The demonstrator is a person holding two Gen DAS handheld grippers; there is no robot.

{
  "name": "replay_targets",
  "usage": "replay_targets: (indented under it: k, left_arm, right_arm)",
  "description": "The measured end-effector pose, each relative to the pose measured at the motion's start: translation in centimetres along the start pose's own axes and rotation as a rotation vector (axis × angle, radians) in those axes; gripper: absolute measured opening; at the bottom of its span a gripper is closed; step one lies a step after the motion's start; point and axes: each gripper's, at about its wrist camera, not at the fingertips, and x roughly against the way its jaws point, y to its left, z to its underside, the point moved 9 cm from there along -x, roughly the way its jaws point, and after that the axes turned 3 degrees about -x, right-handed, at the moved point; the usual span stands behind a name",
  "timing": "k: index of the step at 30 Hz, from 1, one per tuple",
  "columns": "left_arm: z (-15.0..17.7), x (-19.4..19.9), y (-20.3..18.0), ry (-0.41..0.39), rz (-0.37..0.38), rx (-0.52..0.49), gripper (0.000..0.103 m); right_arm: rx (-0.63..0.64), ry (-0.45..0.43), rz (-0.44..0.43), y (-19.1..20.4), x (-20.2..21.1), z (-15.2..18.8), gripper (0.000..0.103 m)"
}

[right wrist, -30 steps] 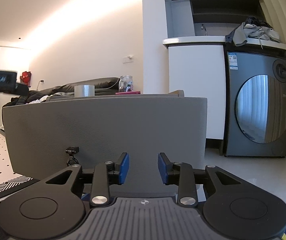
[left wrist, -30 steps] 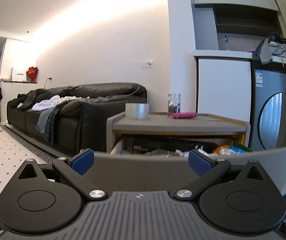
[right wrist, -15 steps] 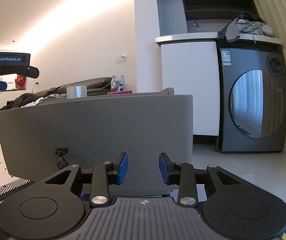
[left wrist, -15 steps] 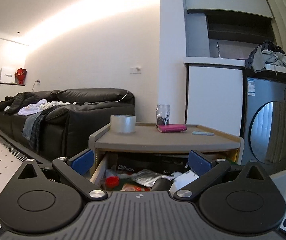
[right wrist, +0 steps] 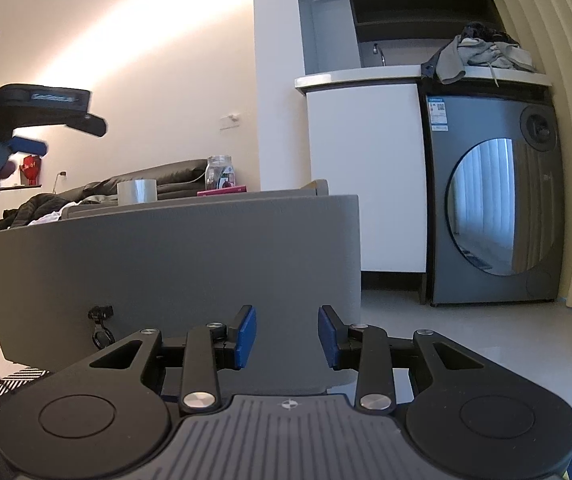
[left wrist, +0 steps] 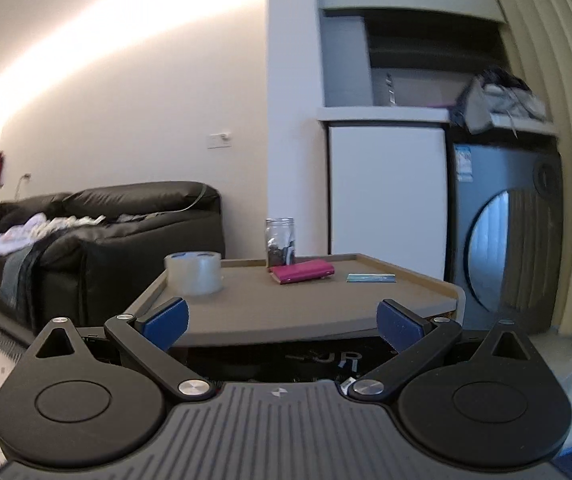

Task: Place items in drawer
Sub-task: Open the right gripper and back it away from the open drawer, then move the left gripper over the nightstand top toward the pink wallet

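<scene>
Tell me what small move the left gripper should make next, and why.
Probably ease the left gripper forward and slightly left toward the roll of clear tape. Its fingers are spread wide and empty, the tape is the nearest item on the tabletop, and the drawer front already stands pulled out.

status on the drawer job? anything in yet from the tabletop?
Done: drawer is pulled open. In hand: nothing; left tool and right tool are both open and empty. Left: tape roll, jar, pink wallet and the small card all sit on the tabletop.
</scene>
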Motion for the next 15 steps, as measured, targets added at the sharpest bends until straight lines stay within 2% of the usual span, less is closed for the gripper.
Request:
replay_targets:
  k: [3,5,10,15]
  left_arm:
    - [-0.3,-2.2,-0.1,0.063,0.064,0.016,0.103]
    - [-0.6,-3.3,0.0,0.082,0.072,-0.003,0.103]
    - [-1.5,-5.2,0.4,0.079,0.029,-0.087,0.103]
    - [-1.8,-7.6,0.5,0.122,0.048,-0.052,0.103]
  right_arm:
    - [-0.002,0.006,0.008,-0.4,0.1,0.2,0.041]
    - [-0.003,0.006,0.015,-0.9,0.2,0.3,0.041]
    - [-0.015,0.021,0.031,-1.8,-0.2,0.7,0.042]
    - [-0.02,0.02,0.03,-2.1,-0.5,0.8,0.042]
